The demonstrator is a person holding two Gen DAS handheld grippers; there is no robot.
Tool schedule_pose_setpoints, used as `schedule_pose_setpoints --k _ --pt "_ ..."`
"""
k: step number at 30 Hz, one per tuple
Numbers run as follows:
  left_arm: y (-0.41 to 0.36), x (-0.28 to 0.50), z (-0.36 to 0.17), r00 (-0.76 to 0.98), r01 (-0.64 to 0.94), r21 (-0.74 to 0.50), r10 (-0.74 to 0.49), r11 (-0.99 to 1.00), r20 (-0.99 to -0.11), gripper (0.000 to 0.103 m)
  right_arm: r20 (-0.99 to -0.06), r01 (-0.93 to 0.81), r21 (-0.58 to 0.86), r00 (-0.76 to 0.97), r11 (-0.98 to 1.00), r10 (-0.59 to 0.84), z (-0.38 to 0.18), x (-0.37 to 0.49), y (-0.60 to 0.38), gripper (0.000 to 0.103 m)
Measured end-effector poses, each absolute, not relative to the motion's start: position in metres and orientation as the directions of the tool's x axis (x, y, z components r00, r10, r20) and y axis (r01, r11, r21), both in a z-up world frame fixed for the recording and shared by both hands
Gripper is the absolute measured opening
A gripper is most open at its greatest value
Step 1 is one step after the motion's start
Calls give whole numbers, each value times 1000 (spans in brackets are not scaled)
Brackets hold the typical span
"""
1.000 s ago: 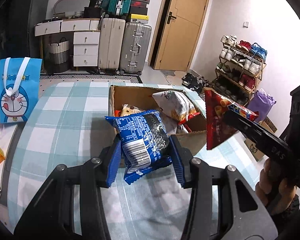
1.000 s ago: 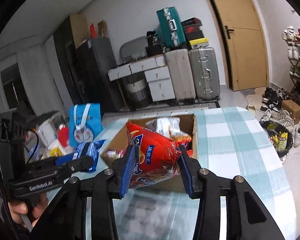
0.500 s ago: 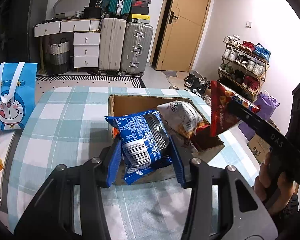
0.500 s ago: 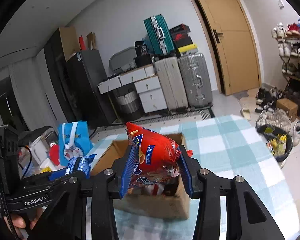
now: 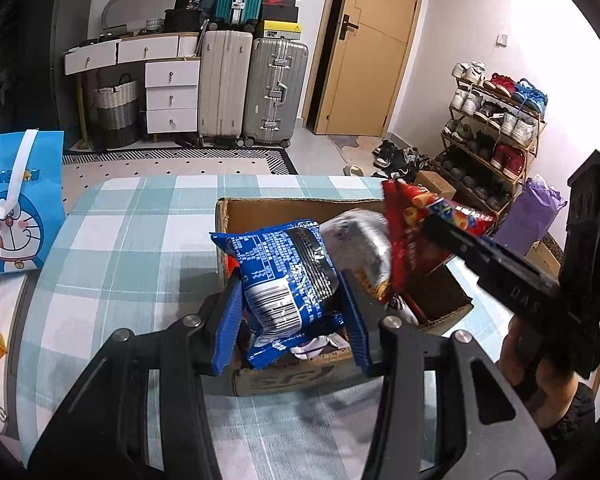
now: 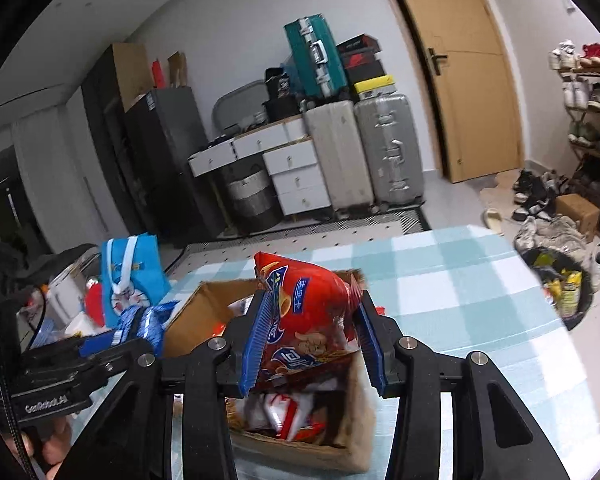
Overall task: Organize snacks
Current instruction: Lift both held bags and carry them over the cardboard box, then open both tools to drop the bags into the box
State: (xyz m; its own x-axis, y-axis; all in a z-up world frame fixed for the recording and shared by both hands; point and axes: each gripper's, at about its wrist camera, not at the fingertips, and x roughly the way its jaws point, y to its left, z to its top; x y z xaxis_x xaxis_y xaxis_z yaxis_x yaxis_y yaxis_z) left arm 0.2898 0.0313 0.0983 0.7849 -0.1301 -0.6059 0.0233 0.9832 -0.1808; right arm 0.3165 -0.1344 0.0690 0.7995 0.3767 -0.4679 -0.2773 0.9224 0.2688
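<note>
My left gripper (image 5: pixel 290 294) is shut on a blue snack bag (image 5: pixel 286 278), holding it above the near part of an open cardboard box (image 5: pixel 300 202) on the checked tablecloth. My right gripper (image 6: pixel 311 338) is shut on a red snack bag (image 6: pixel 305 312), held over the same box (image 6: pixel 204 312). In the left wrist view the red bag (image 5: pixel 415 232) and the right gripper's arm come in from the right over the box. A white bag (image 5: pixel 359 240) and other packets lie inside. In the right wrist view the blue bag (image 6: pixel 144 320) shows at left.
A blue cartoon gift bag (image 5: pixel 16 200) stands at the table's left edge. The checked tablecloth (image 5: pixel 140 240) stretches left of the box. Suitcases (image 5: pixel 252 88) and drawers stand beyond, a shoe rack (image 5: pixel 495 136) at right, a door (image 5: pixel 375 48) behind.
Both grippers moved forward with their bags and now hang over the box. The red bag came in from the right toward the white bag. The grips stayed the same.
</note>
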Motion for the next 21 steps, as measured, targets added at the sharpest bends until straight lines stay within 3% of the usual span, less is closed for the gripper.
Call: schedule_pose_setpoints --k 7,21 --pt "32 304 93 779 22 -167 -121 986 -615 43 -506 -326 289 746 900 432 49 327 -111 42" --pt "17 339 71 769 53 -113 -113 992 -629 43 -519 -312 221 764 924 382 43 325 -115 43"
